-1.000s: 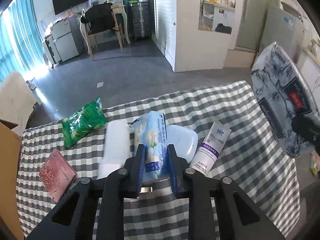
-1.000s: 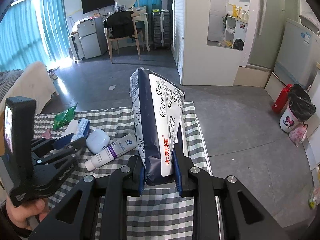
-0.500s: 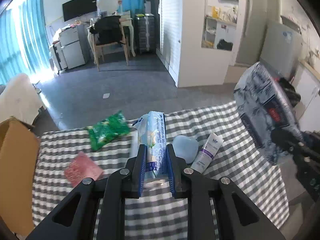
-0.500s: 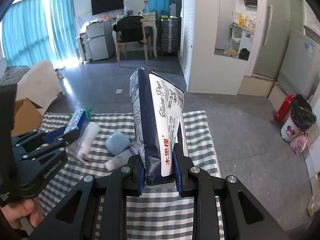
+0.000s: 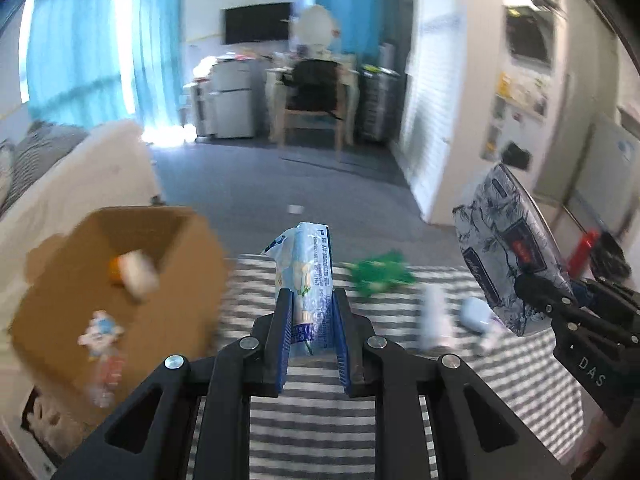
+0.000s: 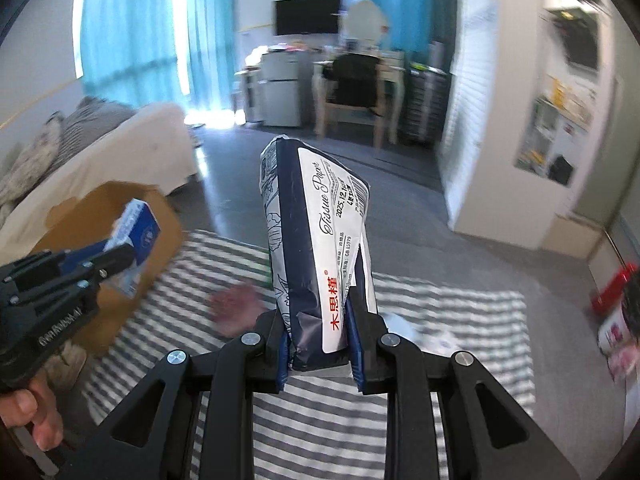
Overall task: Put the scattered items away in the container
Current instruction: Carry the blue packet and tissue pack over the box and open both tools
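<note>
Gripped upright in the right tongs (image 6: 318, 354), clear of the striped desk (image 6: 320, 420) for carrying: a navy tissue pack (image 6: 316, 240) reading "Tissue Paper", "2025.12" and red Chinese characters. Clamped likewise in the left tongs (image 5: 312, 346), a pale blue wipes packet (image 5: 306, 276), print too blurred to read. Beyond, at the desk's left edge, the open cardboard box (image 5: 120, 280), presumably the destination, with a green bag (image 5: 380, 276) and white tube (image 5: 434, 316) lying uncollected.

box (image 5: 120, 280) left of table (image 5: 312, 416)
</note>
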Motion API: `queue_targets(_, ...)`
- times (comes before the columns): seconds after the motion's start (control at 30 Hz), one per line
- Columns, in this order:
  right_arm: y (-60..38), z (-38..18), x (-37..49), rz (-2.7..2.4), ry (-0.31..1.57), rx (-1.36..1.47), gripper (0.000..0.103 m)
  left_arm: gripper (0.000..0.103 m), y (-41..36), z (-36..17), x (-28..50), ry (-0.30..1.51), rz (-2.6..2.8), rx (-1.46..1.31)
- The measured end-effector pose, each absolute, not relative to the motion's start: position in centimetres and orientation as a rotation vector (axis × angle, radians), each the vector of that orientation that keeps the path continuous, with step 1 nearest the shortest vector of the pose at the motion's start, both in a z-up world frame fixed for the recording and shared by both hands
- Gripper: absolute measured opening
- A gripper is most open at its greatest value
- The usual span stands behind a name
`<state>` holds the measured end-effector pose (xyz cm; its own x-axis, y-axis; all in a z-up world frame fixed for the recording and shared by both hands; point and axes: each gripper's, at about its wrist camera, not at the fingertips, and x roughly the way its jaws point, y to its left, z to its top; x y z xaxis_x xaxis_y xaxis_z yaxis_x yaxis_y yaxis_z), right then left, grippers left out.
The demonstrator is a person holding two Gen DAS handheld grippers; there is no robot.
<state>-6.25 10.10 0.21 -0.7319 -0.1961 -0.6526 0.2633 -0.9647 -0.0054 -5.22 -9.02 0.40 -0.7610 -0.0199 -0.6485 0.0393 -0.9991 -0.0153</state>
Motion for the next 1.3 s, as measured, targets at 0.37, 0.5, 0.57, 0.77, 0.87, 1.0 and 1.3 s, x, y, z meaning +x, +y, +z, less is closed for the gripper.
queue_targets(0.37,-4.4,0.9,-7.6,-2.502,0.226,0.946,0.023,0.019,-25.2,1.1,-3.6,0.136,-2.689,0.958)
queue_targets(0.5,-8.4,0.6,-8.0,-2.439,0.251,0.938,0.023,0.019,-29.0,-0.3,-3.9,0.169,-2.634,0.977)
queue_targets(0.57,-10.0,0.6,-8.1,-2.422,0.267,0.929,0.023,0.019,-29.9,-0.7,-4.2,0.171,-2.621,0.984)
queue_targets(0.77,-12.9,0.1,-9.2,-2.38,0.279,0.928,0.023,0.02,-32.2,-1.8,-4.2,0.158,-2.592,1.003)
queue_targets(0.87,-13.7,-0.1,-9.6,-2.366,0.288,0.924,0.023,0.026,-31.7,-1.8,-4.0,0.15,-2.574,0.995)
queue_targets(1.0,-14.9,-0.1,-10.1,-2.348,0.297,0.927,0.023,0.087,-32.2,-1.5,-3.7,0.168,-2.577,0.951)
queue_targets(1.3,-17.8,-1.5,-11.5,-2.293,0.354,0.952,0.024,0.096,-33.4,-0.2,-2.3,0.229,-2.57,0.897)
